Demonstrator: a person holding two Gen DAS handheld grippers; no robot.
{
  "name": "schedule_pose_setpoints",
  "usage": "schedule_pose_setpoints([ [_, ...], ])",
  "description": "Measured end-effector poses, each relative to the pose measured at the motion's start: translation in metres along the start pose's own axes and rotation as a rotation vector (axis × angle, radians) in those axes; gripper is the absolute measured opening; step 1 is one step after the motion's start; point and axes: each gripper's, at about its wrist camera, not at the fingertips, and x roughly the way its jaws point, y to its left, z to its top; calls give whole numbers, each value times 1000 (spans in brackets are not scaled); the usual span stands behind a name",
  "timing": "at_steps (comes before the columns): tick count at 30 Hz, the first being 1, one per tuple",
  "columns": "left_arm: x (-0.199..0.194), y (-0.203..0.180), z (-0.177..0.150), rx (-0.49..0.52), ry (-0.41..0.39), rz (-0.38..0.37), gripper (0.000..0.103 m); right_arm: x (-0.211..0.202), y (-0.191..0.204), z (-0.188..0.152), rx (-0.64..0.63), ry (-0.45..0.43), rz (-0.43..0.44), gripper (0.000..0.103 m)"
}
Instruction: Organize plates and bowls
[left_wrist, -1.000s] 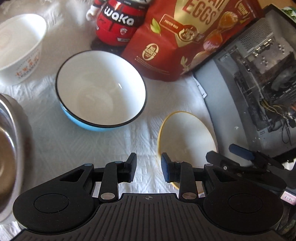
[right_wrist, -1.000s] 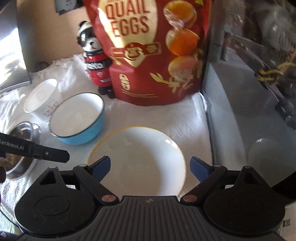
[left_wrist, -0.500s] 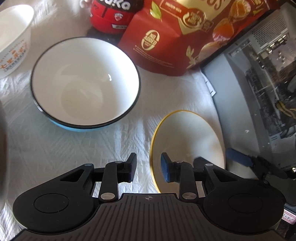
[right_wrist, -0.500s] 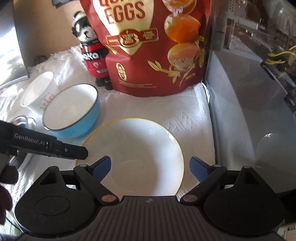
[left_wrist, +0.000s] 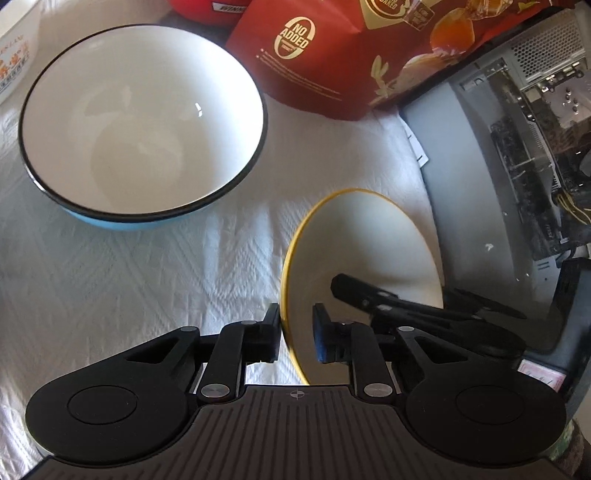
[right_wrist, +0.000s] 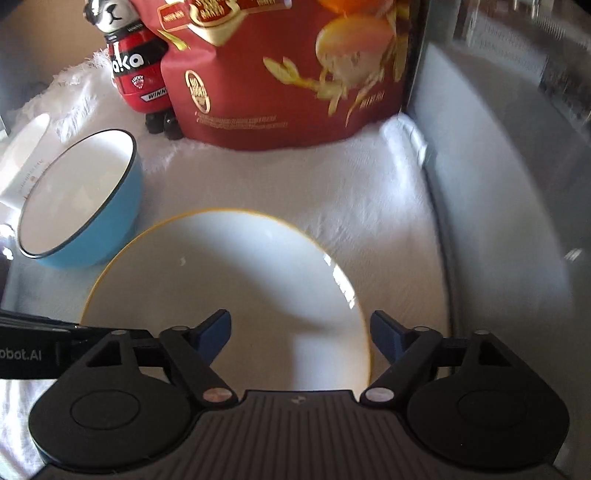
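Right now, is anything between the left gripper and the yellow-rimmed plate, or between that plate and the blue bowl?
No. The left gripper already straddles the rim of the yellow-rimmed plate, its jaws having just been closing on it. Only bare white cloth lies between plate and blue bowl.

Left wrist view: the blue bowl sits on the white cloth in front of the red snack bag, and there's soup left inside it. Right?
Not quite. The blue bowl does sit on the white cloth in front of the red snack bag, but it is empty: the left wrist view shows a bare white interior with only light reflections.
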Motion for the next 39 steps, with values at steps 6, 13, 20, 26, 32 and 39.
schedule_pose_setpoints([
  [6, -12, -1, -10, 55, -2, 71, 23, -9, 2, 0, 44, 8, 86, 74],
  [13, -59, 37, -35, 10, -26, 109, 24, -17, 44, -11, 34, 54, 191, 74],
  [20, -86, 74, -51, -30, -54, 150, 25, -15, 91, -29, 4, 119, 277, 74],
  [26, -89, 94, -52, -52, -53, 139, 25, -8, 115, -35, 5, 153, 281, 75],
  [32, -88, 94, -51, -30, -47, 129, 25, -11, 118, -36, 11, 136, 263, 75],
  [39, -106, 99, -51, -2, -82, 112, 25, -15, 122, -37, 39, 101, 235, 75],
])
